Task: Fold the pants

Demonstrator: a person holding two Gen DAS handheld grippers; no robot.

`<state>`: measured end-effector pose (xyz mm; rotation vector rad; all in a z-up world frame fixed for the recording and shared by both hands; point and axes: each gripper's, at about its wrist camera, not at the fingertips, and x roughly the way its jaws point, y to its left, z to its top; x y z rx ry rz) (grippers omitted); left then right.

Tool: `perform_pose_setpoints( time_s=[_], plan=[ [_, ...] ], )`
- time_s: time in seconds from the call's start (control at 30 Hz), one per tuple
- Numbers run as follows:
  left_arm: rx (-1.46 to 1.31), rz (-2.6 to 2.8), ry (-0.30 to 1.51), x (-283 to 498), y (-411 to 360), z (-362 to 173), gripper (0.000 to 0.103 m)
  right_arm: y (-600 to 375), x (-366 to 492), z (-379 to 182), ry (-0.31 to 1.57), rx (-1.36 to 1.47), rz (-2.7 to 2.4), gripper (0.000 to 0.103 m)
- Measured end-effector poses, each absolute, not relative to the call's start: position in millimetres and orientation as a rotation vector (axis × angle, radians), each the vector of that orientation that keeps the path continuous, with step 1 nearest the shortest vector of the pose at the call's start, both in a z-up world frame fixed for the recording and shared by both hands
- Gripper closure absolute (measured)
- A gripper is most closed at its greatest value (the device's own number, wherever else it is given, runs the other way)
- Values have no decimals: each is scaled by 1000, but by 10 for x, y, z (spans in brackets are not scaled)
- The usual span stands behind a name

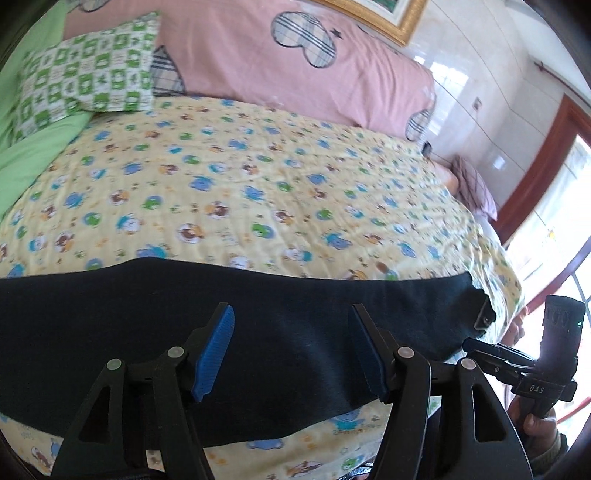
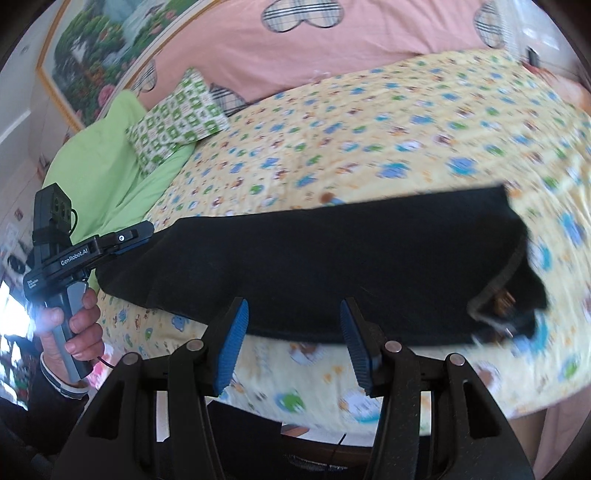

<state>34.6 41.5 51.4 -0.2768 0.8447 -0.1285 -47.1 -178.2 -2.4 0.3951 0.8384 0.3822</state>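
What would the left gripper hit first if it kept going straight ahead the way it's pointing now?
Most likely the dark pants. The left gripper is open, its fingers framing the fabric spread across the patterned bedsheet. Depth is hard to judge here, but nothing else appears to lie between them.

Dark navy cloth pants [image 1: 184, 332], matt and soft. Under them a thin, lightly creased yellow cartoon-print cotton sheet [image 1: 258, 184]. The left gripper [image 1: 291, 347] shows matt black plastic arms, ribbed blue rubbery pads [image 1: 216, 350] and dull metal pivot pins. Glossy white wall tiles [image 1: 480, 92]; gilt picture frame [image 1: 391, 18].
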Motion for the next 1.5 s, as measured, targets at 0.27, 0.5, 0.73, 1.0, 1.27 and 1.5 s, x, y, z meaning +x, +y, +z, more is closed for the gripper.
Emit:
perform_pose_setpoints(
  time_s=[0.27, 0.5, 0.73, 1.0, 1.27, 1.5],
  plan=[
    [-208, -258, 881, 569, -7, 533, 32, -2281, -726, -145, 812, 526, 238, 50],
    [-75, -417, 940, 795, -449, 532, 30, -2610, -769, -302, 808, 650, 150, 50],
    [32, -543, 989, 1056, -833, 529, 29, -2859, -733, -510, 746, 880, 149, 50],
    [139, -701, 1083, 1555, -1384, 376, 29, -2946, -662, -636, 695, 954, 146, 85],
    [267, -887, 1253, 1973, -2083, 57, 58, -3004, -679, -613, 644, 923, 157, 89],
    [278, -949, 1328, 2209, -2349, -53, 92, -3158, -612, -663, 603, 955, 171, 89]
  ],
)
